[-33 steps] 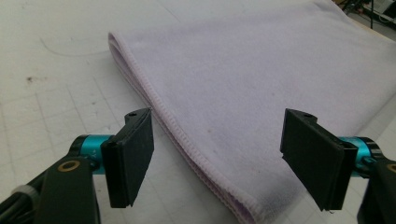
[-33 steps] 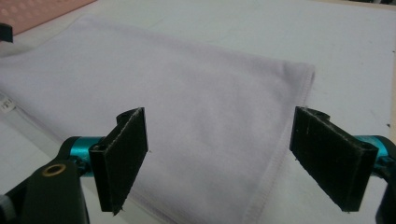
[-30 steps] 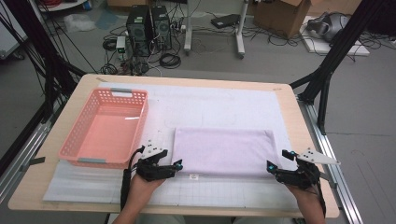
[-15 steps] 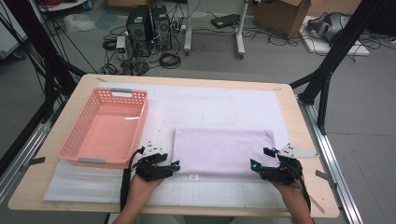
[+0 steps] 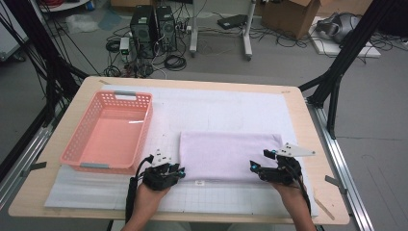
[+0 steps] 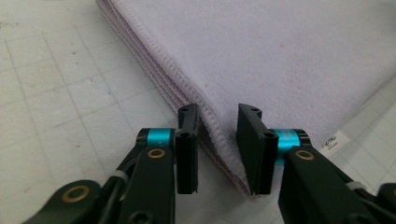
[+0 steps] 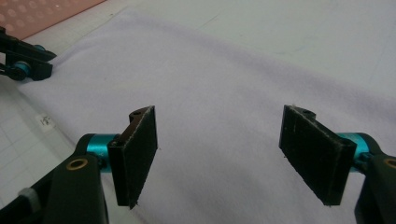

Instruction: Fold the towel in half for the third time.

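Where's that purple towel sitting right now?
In the high view the folded purple towel lies on the white mat at the table's near edge, right of the pink basket, between the two claws.

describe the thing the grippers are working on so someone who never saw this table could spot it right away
On the white gridded mat covering the wooden table, look at the near half, right of the pink plastic basket. There lies a folded lilac towel, a flat rectangle between the left gripper and right gripper. It is the one soft cloth there, with stacked stitched edges and a small white tag.

pink basket [image 5: 108, 134], white mat [image 5: 231, 103], wooden table [image 5: 321, 154]
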Demonstrator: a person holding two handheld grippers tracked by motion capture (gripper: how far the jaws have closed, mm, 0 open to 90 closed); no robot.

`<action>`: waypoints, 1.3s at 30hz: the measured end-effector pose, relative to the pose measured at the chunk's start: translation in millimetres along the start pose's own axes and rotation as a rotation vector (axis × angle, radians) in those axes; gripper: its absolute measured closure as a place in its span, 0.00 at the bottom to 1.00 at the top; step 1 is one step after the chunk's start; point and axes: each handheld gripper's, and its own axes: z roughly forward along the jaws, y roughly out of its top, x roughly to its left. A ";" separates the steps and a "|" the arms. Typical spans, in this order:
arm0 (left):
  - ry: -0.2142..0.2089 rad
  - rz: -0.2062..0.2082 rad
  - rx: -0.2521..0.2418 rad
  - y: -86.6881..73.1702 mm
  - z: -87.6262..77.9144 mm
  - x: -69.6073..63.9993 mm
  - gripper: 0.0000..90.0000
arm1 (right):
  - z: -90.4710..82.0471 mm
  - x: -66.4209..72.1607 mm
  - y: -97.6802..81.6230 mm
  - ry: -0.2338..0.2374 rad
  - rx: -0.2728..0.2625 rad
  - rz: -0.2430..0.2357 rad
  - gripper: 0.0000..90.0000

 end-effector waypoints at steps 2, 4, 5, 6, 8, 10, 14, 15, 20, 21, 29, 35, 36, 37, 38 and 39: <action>-0.004 -0.011 0.000 0.0 0.3 0.3 0.82 | 7.5 1.5 5.3 0.006 0.007 -0.013 0.26; -0.016 -0.023 -0.003 0.1 0.8 0.6 0.85 | 16.7 1.5 11.3 0.025 0.015 -0.006 0.23; -0.014 -0.015 -0.003 0.1 0.8 0.1 0.87 | 21.9 0.6 14.3 0.034 0.015 -0.012 0.22; -0.004 -0.009 -0.007 0.1 0.8 -1.3 0.88 | 27.0 0.1 17.3 0.041 0.022 -0.014 0.20; 0.011 0.007 -0.015 -0.4 0.5 -3.9 0.90 | 37.0 -2.2 22.5 0.027 0.030 -0.016 0.20; 0.012 0.011 -0.015 -0.5 0.3 -3.9 0.91 | 45.5 -4.0 28.0 0.039 0.035 -0.005 0.20; 0.011 0.003 -0.014 -0.5 0.1 -3.3 0.92 | 60.0 -3.1 39.0 0.076 0.038 -0.020 0.20; 0.008 0.000 -0.015 -0.6 0.1 -3.0 0.92 | 64.1 -2.3 42.2 0.087 0.047 -0.024 0.21; -0.008 -0.025 -0.015 -0.5 0.2 -0.2 0.92 | 91.0 1.6 59.1 0.124 0.097 -0.053 0.21; -0.014 -0.033 -0.014 -0.5 0.1 0.6 0.92 | 97.4 2.8 62.0 0.135 0.096 -0.060 0.21; -0.019 -0.044 -0.028 -1.1 -1.0 1.5 0.92 | 149.3 20.8 79.2 0.206 0.193 -0.103 0.34; -0.032 -0.066 -0.028 -1.3 -1.8 4.0 0.92 | 174.4 33.9 91.9 0.217 0.192 -0.147 0.42; -0.035 -0.072 -0.030 -1.3 -1.4 4.3 0.92 | 180.3 36.2 93.0 0.221 0.196 -0.141 0.43; -0.038 -0.076 -0.025 -1.2 -1.6 5.0 0.92 | 185.6 38.4 93.5 0.225 0.207 -0.147 0.44; -0.039 -0.081 -0.025 -1.3 -1.6 5.5 0.92 | 191.1 41.1 94.2 0.226 0.220 -0.155 0.45; -0.040 -0.084 -0.026 -1.3 -1.4 5.6 0.92 | 196.2 43.6 95.2 0.227 0.231 -0.168 0.45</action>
